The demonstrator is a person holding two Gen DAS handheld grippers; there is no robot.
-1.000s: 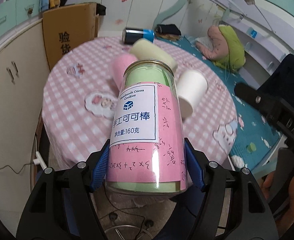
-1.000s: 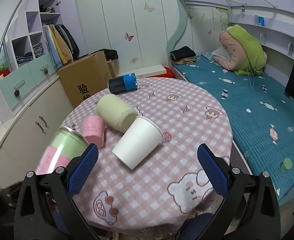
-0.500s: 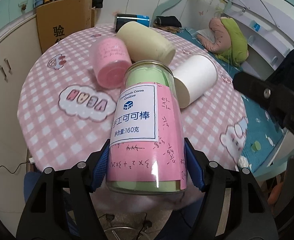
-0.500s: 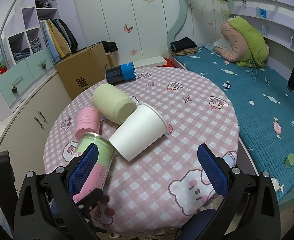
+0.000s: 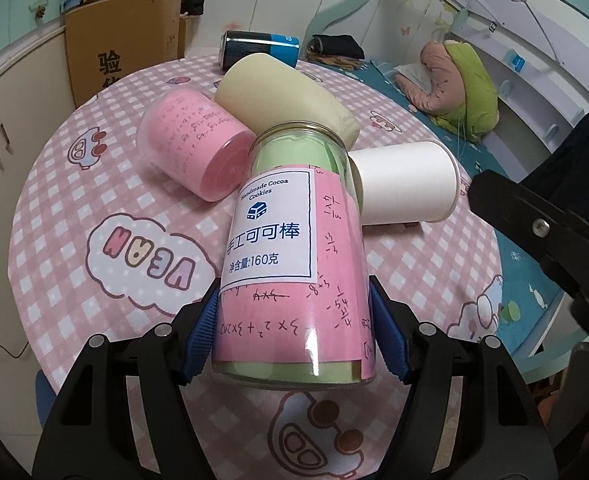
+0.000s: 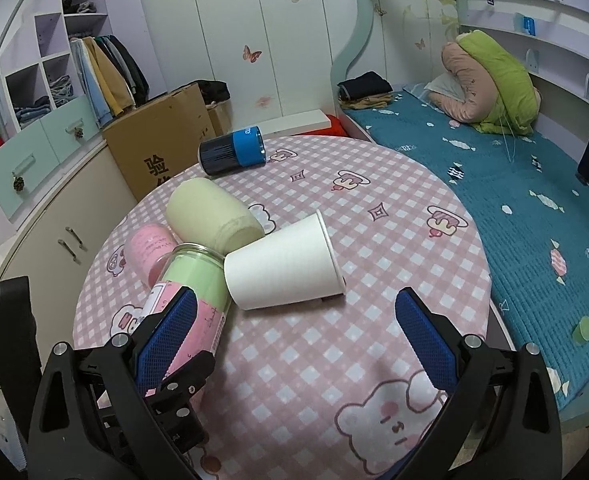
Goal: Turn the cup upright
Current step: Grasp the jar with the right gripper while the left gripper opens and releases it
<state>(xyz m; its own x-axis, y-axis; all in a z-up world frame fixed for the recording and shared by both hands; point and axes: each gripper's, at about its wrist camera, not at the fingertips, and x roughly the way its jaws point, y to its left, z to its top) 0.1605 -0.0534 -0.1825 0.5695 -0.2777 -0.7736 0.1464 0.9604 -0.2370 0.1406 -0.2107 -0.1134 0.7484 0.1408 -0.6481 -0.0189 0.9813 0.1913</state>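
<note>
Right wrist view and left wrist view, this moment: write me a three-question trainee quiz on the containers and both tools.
1. True or false: the left tool is shut on the labelled clear jar.
2. The right tool is: A) open and empty, B) shut on the white paper cup, C) out of view.
3. How many containers lie on their sides on the table, not counting the held jar?

Key: 1 true. 2 A. 3 four: white paper cup, cream cup, pink cup, dark blue can.
</note>
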